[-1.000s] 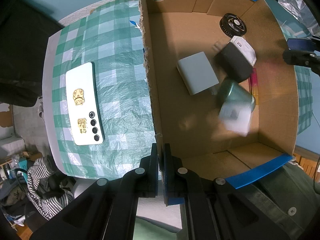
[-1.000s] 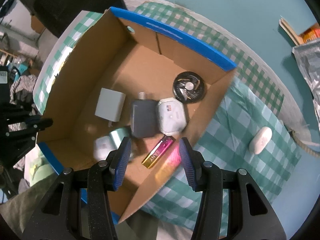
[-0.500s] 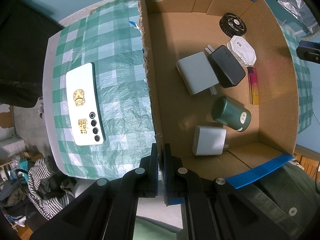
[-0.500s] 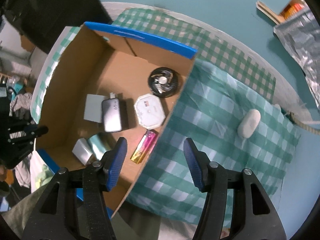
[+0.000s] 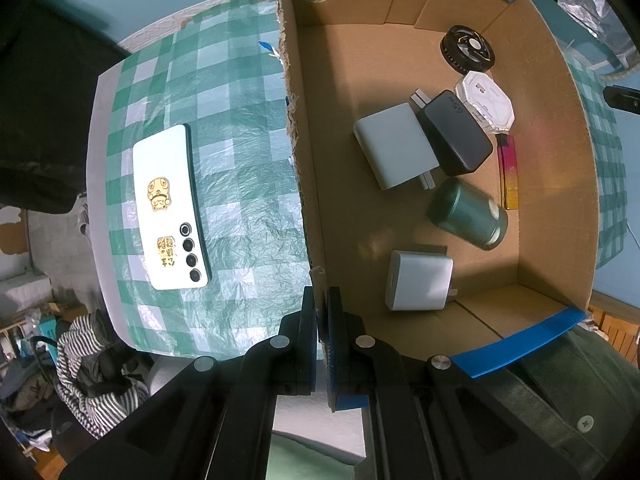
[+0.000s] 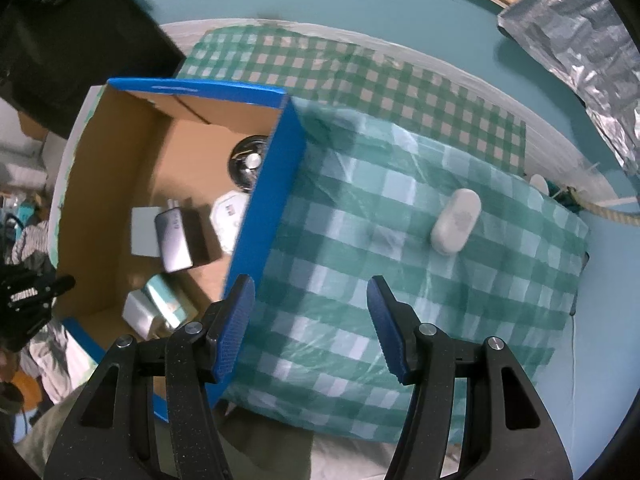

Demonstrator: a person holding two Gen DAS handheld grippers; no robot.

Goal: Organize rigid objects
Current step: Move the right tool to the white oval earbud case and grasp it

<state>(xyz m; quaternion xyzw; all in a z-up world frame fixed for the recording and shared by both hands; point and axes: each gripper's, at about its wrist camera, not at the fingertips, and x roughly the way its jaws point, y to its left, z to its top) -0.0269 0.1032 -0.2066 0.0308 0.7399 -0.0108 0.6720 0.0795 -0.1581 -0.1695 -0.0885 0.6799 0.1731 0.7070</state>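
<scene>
My left gripper (image 5: 322,312) is clamped tight on the near wall of the open brown cardboard box with blue outer faces (image 5: 304,184), pinching the torn top edge near the corner; it points straight down.

My right gripper (image 6: 310,314) has its jaws apart with nothing between them. Its blue pads (image 6: 234,320) hang over the green-and-white checked tablecloth (image 6: 360,280), just outside the box's blue side wall (image 6: 266,200).

In the box, per the left wrist view:
- round black fan-like disc (image 5: 467,49) in the far corner
- white octagonal case (image 5: 486,100) just beside it
- black rectangular charger brick (image 5: 456,132), touching the octagonal case and overlapping a light grey rectangular adapter (image 5: 394,146)
- pink-to-yellow slim lighter (image 5: 507,172) flat along the right wall
- dark green cylindrical tin (image 5: 466,214) lying on its side, mid-floor
- white square charger cube (image 5: 418,280) nearest my left gripper

Outside the box:
- white smartphone with gold stickers and four camera lenses (image 5: 170,208), back up, on the cloth left of the box
- white oval pebble-shaped case (image 6: 456,222) on the cloth right of the box, ahead of my right gripper and well apart from it

A crinkled silver foil bag (image 6: 580,36) sits at the far right edge, off the cloth.
</scene>
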